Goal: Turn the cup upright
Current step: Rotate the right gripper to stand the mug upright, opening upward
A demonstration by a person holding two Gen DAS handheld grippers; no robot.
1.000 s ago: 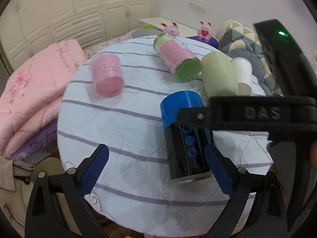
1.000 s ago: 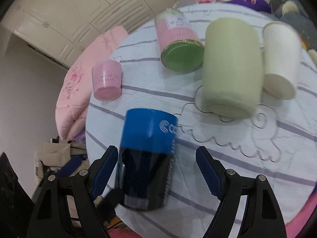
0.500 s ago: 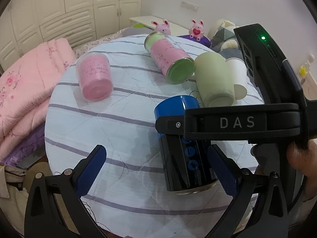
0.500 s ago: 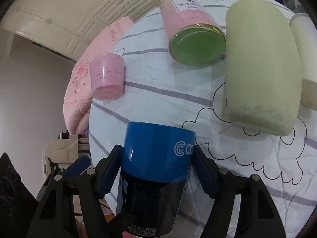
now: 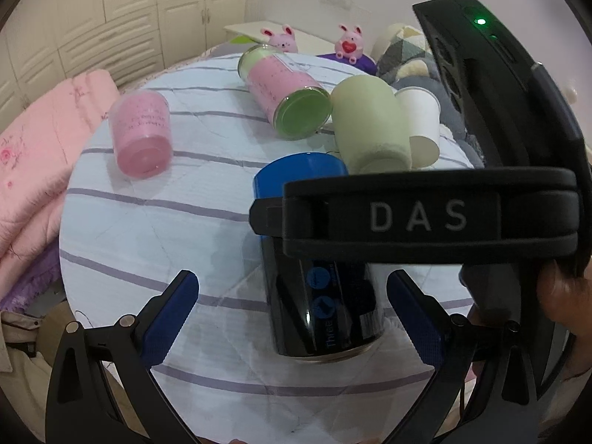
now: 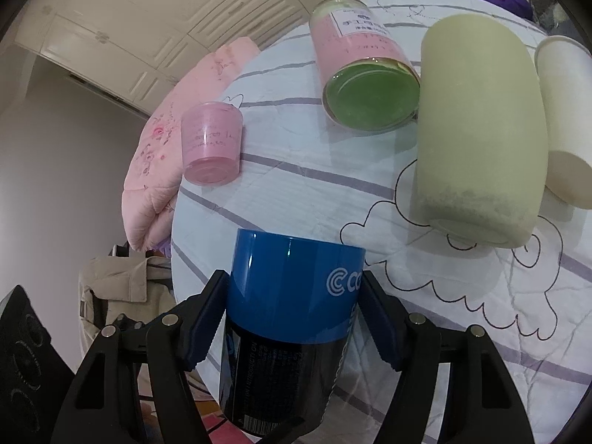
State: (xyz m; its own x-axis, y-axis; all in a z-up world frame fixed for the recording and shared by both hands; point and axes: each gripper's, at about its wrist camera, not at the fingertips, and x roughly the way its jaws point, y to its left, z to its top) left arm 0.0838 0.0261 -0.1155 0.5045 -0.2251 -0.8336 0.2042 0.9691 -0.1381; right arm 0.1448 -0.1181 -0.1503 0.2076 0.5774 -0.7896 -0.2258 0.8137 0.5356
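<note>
Striped white cloth covered the round desk (image 5: 122, 229), where the blue-and-black cup (image 6: 292, 318) lay on its side near the front edge, right gripper (image 6: 288, 318) jaws clenched on it, left gripper (image 5: 292, 314) jaws spread, idle; next, judged: lift, rotate upright.

The tabletop (image 5: 122, 222) wears a white cloth with thin purple stripes and a black-outlined cloud drawing (image 6: 462, 288). The can-shaped cup (image 6: 292, 296) is glossy blue above, black below, with a white logo. Upper left lies a pink cup (image 5: 142, 133); beside it, a pink quilt (image 5: 26, 170) with rose print.
</note>
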